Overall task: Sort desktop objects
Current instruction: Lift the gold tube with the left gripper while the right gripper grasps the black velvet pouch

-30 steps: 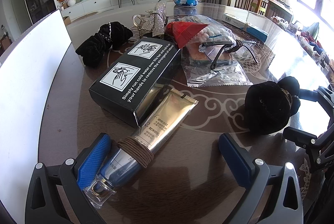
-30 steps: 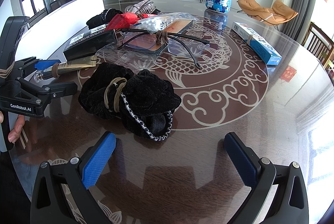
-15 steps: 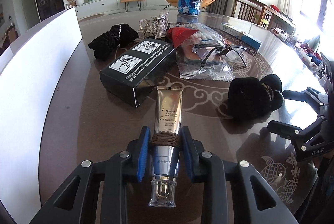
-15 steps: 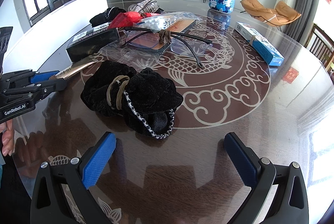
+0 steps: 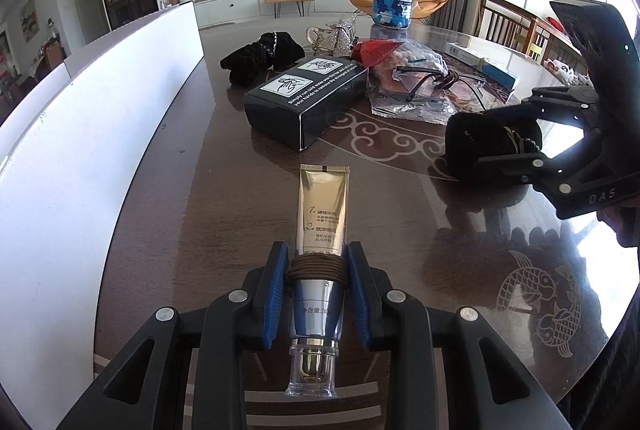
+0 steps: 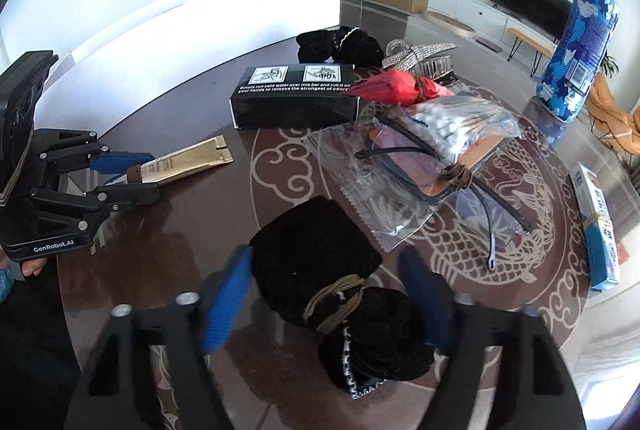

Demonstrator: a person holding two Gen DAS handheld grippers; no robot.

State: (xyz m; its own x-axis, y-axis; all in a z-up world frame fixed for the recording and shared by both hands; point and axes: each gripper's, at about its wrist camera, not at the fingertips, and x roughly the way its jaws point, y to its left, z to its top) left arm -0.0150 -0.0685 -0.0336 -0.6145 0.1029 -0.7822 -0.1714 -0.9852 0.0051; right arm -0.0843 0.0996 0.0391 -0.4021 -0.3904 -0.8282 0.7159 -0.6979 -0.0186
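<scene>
My left gripper is shut on a gold and silver cosmetic tube at its brown hair-tie band, the tube pointing away over the table; it also shows in the right wrist view. My right gripper is open and straddles a black velvet scrunchie bundle tied with a tan band; the blue pads are apart from it and blurred. The bundle shows in the left wrist view between the right gripper's fingers.
A black box, a second black scrunchie, a red pouch, a bag of cotton swabs with glasses, a blue bottle, a blue carton and a white board lie on the round table.
My left gripper closed on the tube and drew it back from the black box. My right gripper moved forward over the black scrunchie bundle and its fingers have narrowed around it.
</scene>
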